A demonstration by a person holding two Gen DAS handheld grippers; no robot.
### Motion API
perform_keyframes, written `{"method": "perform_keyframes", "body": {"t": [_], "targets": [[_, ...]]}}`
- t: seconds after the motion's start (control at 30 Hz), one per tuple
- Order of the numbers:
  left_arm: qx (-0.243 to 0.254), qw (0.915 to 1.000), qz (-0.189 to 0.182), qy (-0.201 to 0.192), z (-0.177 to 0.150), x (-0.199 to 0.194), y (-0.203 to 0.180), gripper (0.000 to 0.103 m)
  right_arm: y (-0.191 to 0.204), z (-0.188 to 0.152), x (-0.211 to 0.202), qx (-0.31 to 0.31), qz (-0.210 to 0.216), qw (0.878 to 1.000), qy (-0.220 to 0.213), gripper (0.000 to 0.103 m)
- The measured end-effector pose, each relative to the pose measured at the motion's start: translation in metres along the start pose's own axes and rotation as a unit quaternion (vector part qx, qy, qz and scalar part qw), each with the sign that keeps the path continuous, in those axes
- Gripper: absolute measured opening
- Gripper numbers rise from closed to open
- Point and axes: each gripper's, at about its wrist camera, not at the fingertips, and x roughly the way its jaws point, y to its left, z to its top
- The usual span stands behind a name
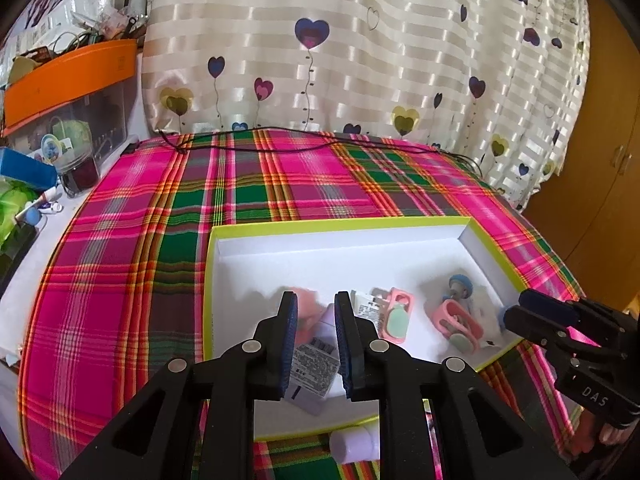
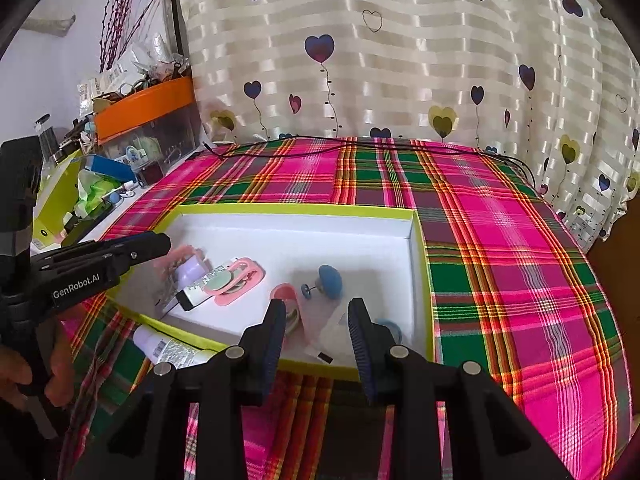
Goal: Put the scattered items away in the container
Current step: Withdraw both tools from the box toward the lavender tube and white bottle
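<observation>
We are seeing white tube (image 2: 172, 350) lying outside box (image 2: 420, 280), against near rim, long axis along rim. Left gripper (image 1: 316, 344) spread, empty, nearer: tube at its 6 o'clock; right gripper (image 2: 316, 344) parted, tube at 9 o'clock.

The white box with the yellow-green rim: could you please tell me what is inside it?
Inside the white box: two pink clips, a blue knob, a lavender tube. The gripper fingers cover its near edge.

We see a pink, green and orange plaid cloth (image 1: 132, 280), a box (image 2: 420, 264) white inside with a lime-green rim, a cream striped curtain (image 1: 360, 48) printed with purple and yellow hearts, and an orange-lidded bin (image 1: 68, 76).
</observation>
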Motion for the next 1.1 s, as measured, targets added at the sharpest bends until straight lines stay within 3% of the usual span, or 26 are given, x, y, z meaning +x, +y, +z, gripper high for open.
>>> {"method": "perform_keyframes", "body": {"t": [0.3,1.1], "targets": [[0.020,0.9995,-0.012,-0.021,-0.006,-0.030,-0.016,0.019,0.008,-0.010,-0.022,0.000,0.005,1.000,-0.010,0.033],[0.044,0.9989,-0.015,0.005,-0.051,-0.056,-0.033,0.019,0.027,-0.039,-0.039,0.013,0.028,1.000,0.002,0.033]]}}
